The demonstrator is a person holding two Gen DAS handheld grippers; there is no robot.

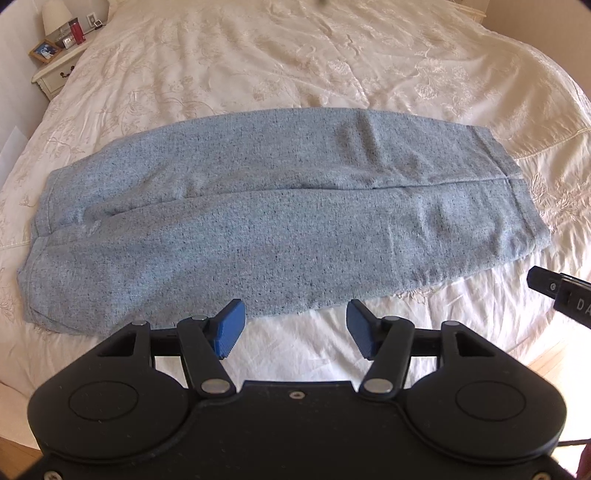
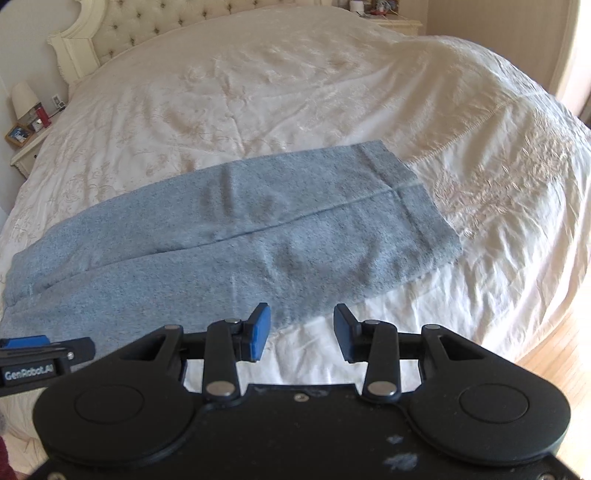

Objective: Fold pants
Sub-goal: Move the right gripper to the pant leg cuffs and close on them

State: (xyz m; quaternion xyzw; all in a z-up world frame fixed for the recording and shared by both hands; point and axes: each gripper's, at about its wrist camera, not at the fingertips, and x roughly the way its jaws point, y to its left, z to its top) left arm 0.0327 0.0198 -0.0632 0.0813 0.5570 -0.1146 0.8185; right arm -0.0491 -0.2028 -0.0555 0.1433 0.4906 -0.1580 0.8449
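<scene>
Light blue speckled pants (image 1: 236,229) lie flat across the bed, legs side by side, the waistband end to the right and the leg ends to the left. They also show in the right wrist view (image 2: 258,240). My left gripper (image 1: 295,326) is open and empty, just short of the pants' near edge. My right gripper (image 2: 301,334) is open and empty, at the near edge toward the waistband end. The right gripper's body shows at the right edge of the left wrist view (image 1: 561,291). The left gripper shows at the left edge of the right wrist view (image 2: 44,354).
The bed has a cream embroidered cover (image 1: 295,55) and a tufted headboard (image 2: 155,26). A nightstand (image 1: 55,74) with a lamp, a photo frame and small items stands at the bed's far left. Wooden floor (image 2: 554,362) shows past the bed's right edge.
</scene>
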